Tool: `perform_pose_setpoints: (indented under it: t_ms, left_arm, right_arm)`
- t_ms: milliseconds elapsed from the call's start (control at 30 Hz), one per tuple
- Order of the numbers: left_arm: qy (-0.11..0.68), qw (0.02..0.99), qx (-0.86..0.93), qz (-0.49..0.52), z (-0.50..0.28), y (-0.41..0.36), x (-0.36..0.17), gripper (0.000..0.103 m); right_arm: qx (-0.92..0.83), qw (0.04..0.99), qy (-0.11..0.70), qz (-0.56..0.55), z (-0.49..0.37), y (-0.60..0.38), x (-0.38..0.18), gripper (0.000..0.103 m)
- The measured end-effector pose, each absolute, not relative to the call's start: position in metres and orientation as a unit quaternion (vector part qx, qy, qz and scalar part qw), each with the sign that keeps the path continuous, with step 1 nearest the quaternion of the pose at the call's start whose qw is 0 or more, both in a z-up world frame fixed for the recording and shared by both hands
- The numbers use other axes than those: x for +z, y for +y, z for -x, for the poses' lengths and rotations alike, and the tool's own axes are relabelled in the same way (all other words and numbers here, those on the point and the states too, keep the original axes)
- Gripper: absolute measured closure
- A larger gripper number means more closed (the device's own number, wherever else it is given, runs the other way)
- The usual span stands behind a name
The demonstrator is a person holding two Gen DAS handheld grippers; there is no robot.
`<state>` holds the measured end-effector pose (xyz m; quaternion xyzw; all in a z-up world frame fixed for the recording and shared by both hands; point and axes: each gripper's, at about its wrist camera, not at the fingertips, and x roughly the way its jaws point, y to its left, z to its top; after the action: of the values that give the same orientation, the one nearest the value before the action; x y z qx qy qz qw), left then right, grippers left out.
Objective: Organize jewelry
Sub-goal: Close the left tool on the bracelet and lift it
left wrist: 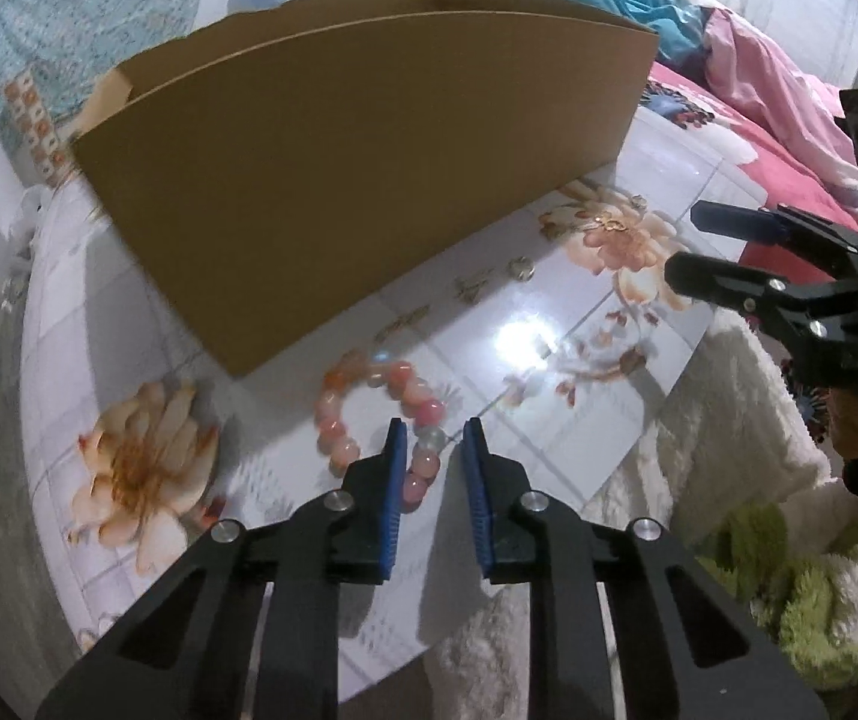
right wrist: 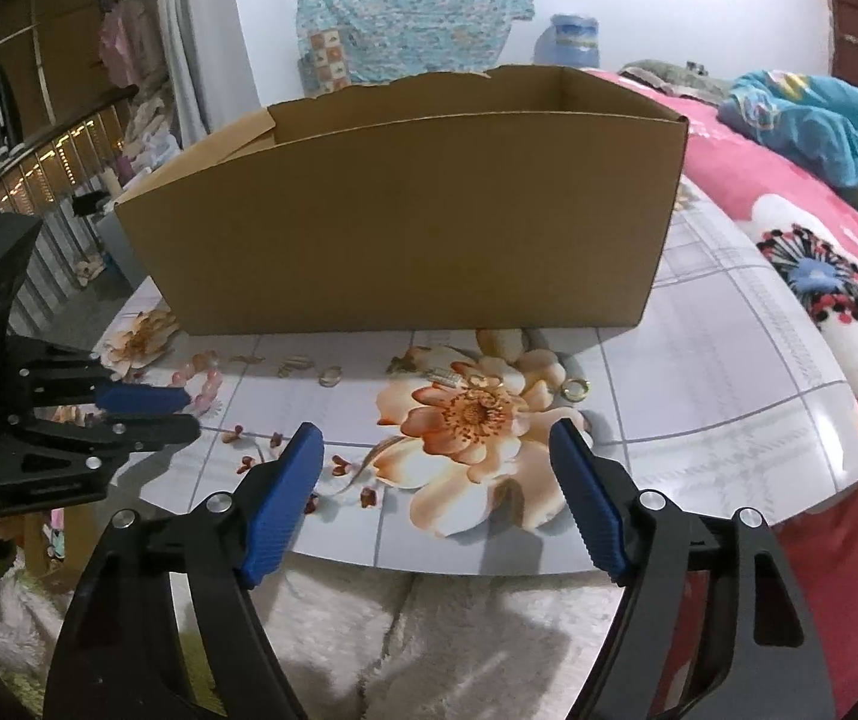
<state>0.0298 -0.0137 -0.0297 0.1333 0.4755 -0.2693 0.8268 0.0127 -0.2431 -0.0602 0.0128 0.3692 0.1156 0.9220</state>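
Left tongs [left wrist: 432, 438] astride bead bracelet [left wrist: 363, 414]

**Inventory: floral board and what stands on it**

- Cardboard box [right wrist: 405, 222], open-topped: 1, along the board's far edge.
- Beaded bracelet [left wrist: 378, 414], pink and orange beads: 1, near the board's front edge.
- Gold ring [right wrist: 575, 389]: 1, toward the board's right edge.
- Small clear or metallic pieces in a loose row in front of the box [left wrist: 522, 269]: about 4; too small to tell apart.
- Glittering pieces lying on the large printed flower [right wrist: 459, 378]: count uncertain.
- Floral-printed board [right wrist: 729, 372]: 1.
- Two-finger grippers: 2, left gripper [left wrist: 434, 441] and right gripper [right wrist: 436, 441].
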Motion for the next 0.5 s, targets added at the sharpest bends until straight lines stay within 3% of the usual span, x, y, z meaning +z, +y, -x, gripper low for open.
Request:
perform_pose_setpoints:
  t_ms: [267,500]
  left_arm:
    - [0.485,0.828,-0.245,-0.141,-0.027,0.000,-0.027,0.084]
    - [0.441,0.851,-0.268,-0.097,-0.035,0.002,-0.004,0.079]
  right_arm:
    - [0.121,0.921,0.369,-0.013,-0.013,-0.240,-0.060,0.030]
    - [0.133,0.922,0.363,-0.021,-0.013,-0.239,-0.058,0.032]
